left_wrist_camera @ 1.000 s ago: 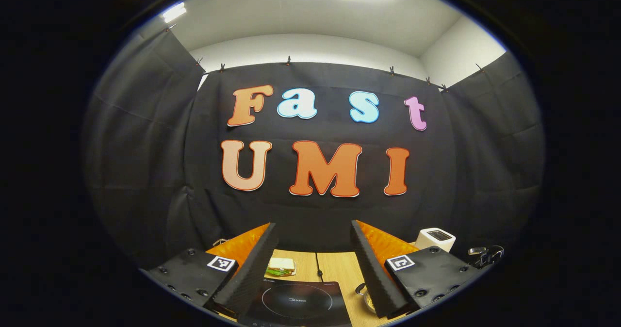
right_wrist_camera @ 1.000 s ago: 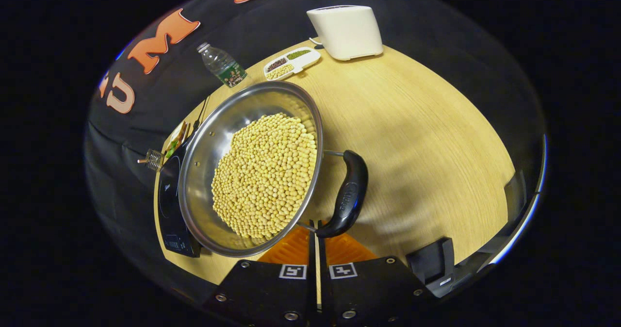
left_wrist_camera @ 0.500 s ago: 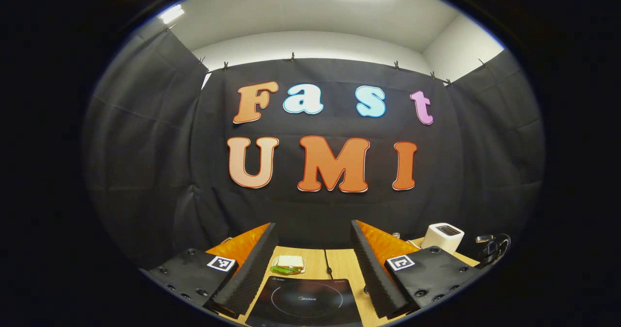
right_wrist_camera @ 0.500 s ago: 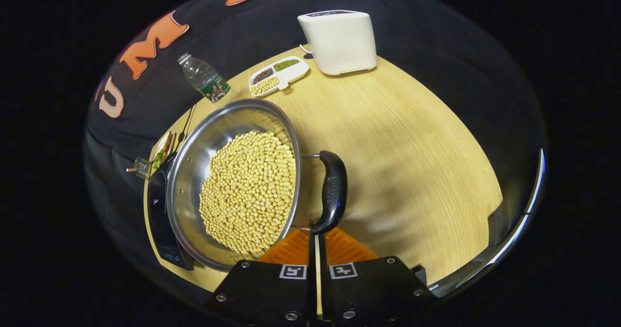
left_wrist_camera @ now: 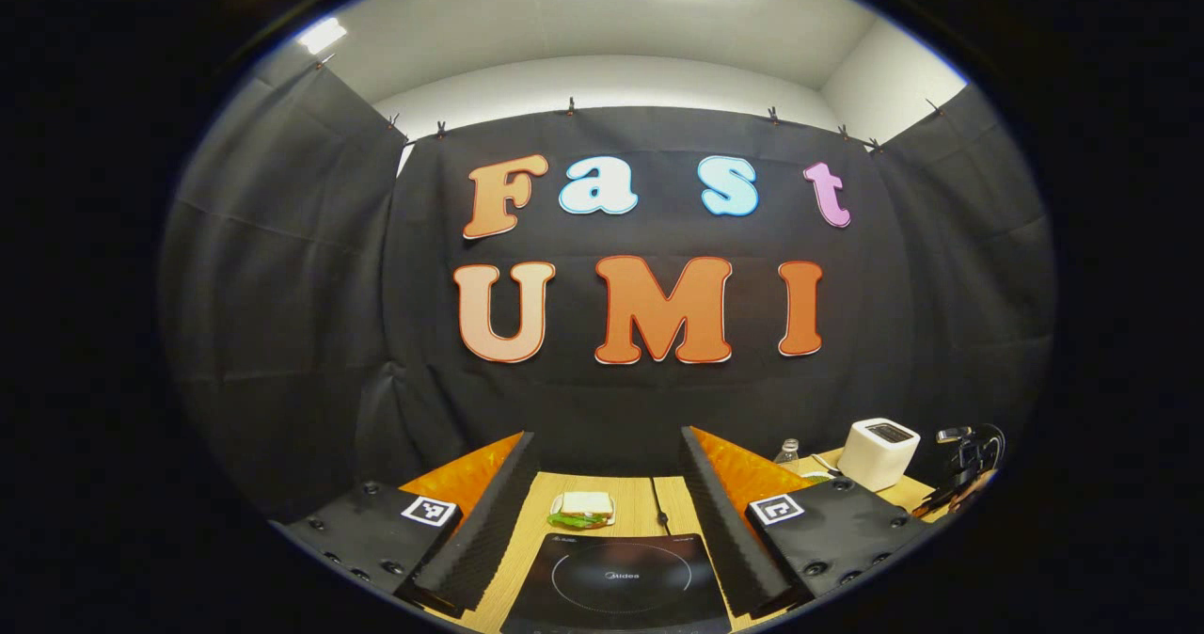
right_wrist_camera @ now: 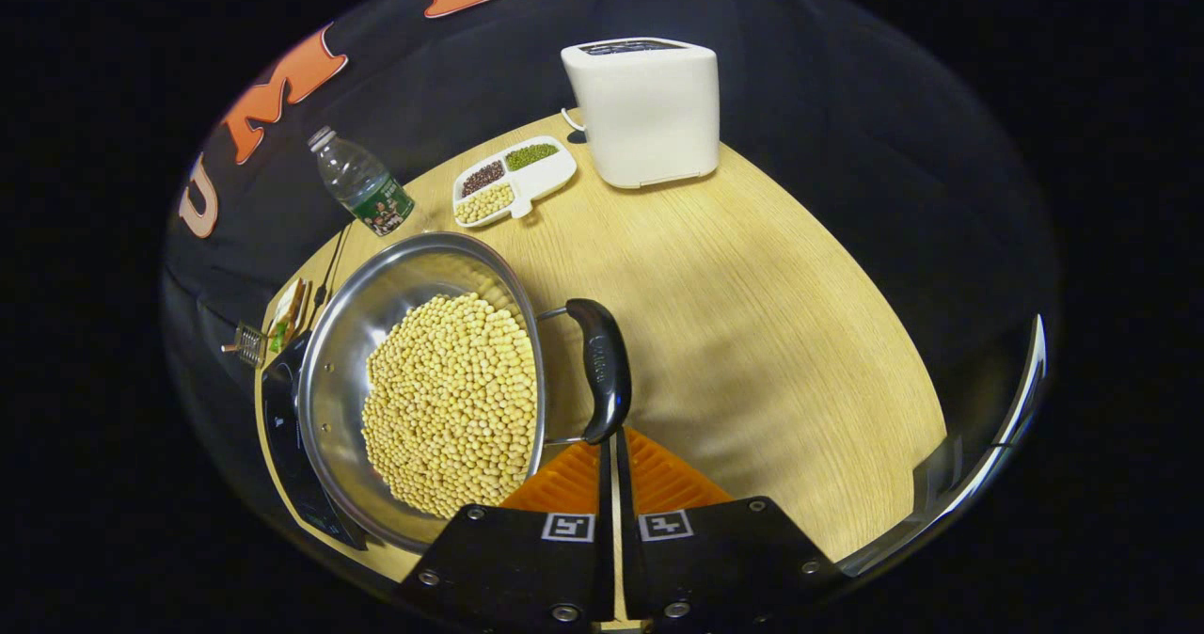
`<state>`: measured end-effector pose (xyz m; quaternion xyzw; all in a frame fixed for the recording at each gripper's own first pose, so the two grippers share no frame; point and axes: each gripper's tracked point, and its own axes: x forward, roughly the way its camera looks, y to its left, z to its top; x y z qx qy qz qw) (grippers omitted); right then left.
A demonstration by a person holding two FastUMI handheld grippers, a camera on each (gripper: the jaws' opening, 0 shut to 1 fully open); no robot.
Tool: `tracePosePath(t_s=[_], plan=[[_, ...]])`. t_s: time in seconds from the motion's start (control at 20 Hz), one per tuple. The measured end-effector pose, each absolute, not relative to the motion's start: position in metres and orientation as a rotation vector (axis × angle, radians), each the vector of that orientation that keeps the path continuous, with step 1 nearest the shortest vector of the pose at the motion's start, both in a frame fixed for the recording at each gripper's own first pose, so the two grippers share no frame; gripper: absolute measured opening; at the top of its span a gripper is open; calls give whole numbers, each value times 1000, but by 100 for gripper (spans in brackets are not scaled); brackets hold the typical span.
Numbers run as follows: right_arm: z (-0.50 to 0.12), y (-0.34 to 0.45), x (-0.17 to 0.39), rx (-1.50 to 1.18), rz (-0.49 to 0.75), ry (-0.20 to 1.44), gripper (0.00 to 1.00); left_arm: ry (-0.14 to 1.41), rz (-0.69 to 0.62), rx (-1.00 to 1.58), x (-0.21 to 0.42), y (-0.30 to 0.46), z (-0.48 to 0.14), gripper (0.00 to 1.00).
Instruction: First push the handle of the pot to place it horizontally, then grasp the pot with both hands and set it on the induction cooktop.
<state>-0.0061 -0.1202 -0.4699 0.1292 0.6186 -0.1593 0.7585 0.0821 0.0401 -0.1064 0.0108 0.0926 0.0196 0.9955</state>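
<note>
Pressing together with barely a slit between them, the right gripper [right_wrist_camera: 613, 455] has its fingers closed on nothing, their tips right at the near end of the pot's black handle [right_wrist_camera: 602, 369]; whether they touch it cannot be told. That handle stands off the rim on two thin metal rods and runs roughly along the pot's side. The steel pot [right_wrist_camera: 376, 333], heaped with pale yellow beans [right_wrist_camera: 453, 401], sits on the wooden counter [right_wrist_camera: 752, 314] with its far edge overlapping the black induction cooktop [right_wrist_camera: 282, 427]. Beyond the pot stand a clear water bottle [right_wrist_camera: 360, 182], a white divided dish [right_wrist_camera: 515, 181] of mixed beans and a white toaster [right_wrist_camera: 645, 112].

In the left gripper view, the left gripper [left_wrist_camera: 609, 512] is held level above the counter with its fingers spread wide and nothing between them. Past them lies the cooktop [left_wrist_camera: 621, 582], and behind it a sandwich [left_wrist_camera: 583, 510] on a small plate. The toaster [left_wrist_camera: 879, 451] and the bottle [left_wrist_camera: 788, 453] sit off to the right.
</note>
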Motion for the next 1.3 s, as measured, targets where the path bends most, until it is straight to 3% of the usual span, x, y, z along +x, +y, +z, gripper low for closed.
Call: tracePosePath(t_s=[0.75, 0.95, 1.1, 1.15, 1.2, 1.3], plan=[[-468, -129, 35, 203, -344, 1290, 3, 238, 46, 37, 67, 38, -121, 98], [-445, -126, 37, 218, -314, 1235, 16, 293, -15, 12, 72, 12, -143, 98], [-427, -120, 48, 231, -278, 1150, 35, 348, -77, -20, 76, -15, -163, 99], [-421, -117, 50, 232, -266, 1136, 34, 372, -100, -34, 78, -25, -171, 98], [-414, -115, 51, 235, -253, 1122, 49, 401, -127, -49, 79, -37, -181, 99], [-406, -110, 57, 217, -228, 1098, 55, 472, -179, -87, 79, -61, -205, 98]])
